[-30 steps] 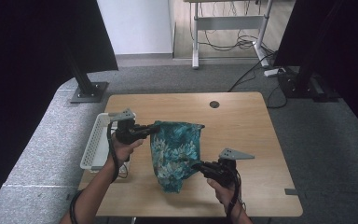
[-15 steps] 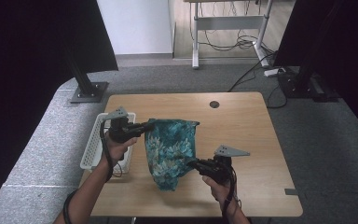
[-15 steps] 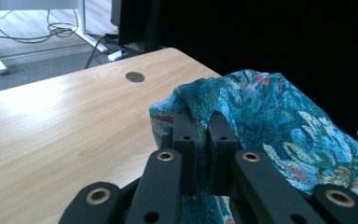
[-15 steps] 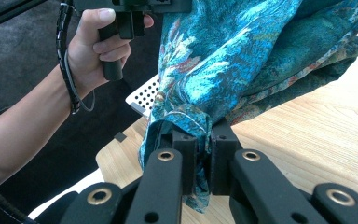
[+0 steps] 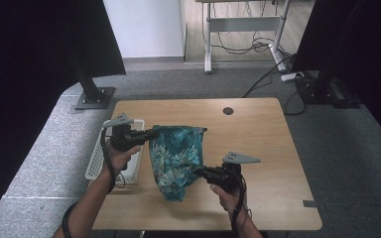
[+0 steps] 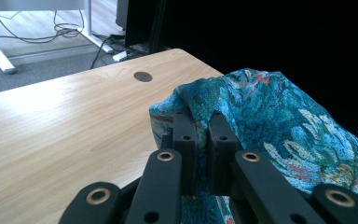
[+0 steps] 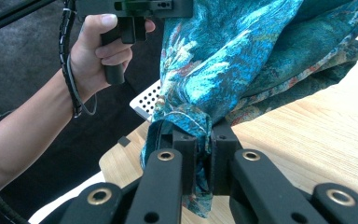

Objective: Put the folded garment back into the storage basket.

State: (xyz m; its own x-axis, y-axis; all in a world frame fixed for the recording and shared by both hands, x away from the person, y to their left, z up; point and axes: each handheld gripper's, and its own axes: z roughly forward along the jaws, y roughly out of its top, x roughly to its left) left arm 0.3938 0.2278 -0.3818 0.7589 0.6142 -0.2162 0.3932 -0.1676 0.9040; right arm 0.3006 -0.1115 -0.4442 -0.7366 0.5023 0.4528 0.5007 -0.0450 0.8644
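Seen from the high view, a teal patterned cloth (image 5: 174, 157) hangs lifted over the middle of the wooden worktop (image 5: 258, 144), its upper left corner pinched by the left gripper (image 5: 151, 133) and its lower right edge by the right gripper (image 5: 198, 170), while a white perforated basket (image 5: 95, 163) waits at the worktop's left edge. In the left gripper view, the jaws stand nearly closed with a fold of the cloth (image 6: 279, 121) clamped between them, above bare wood. In the right gripper view, the jaws are likewise pressed together on a bunched hem of the cloth (image 7: 242, 60), with the person's other hand (image 7: 98, 51) gripping its tool behind and the basket (image 7: 149, 103) beyond. The pick-up looks complete; spreading, folding or placing the fabric appears yet to come, and its bottom tip seems to brush the worktop.
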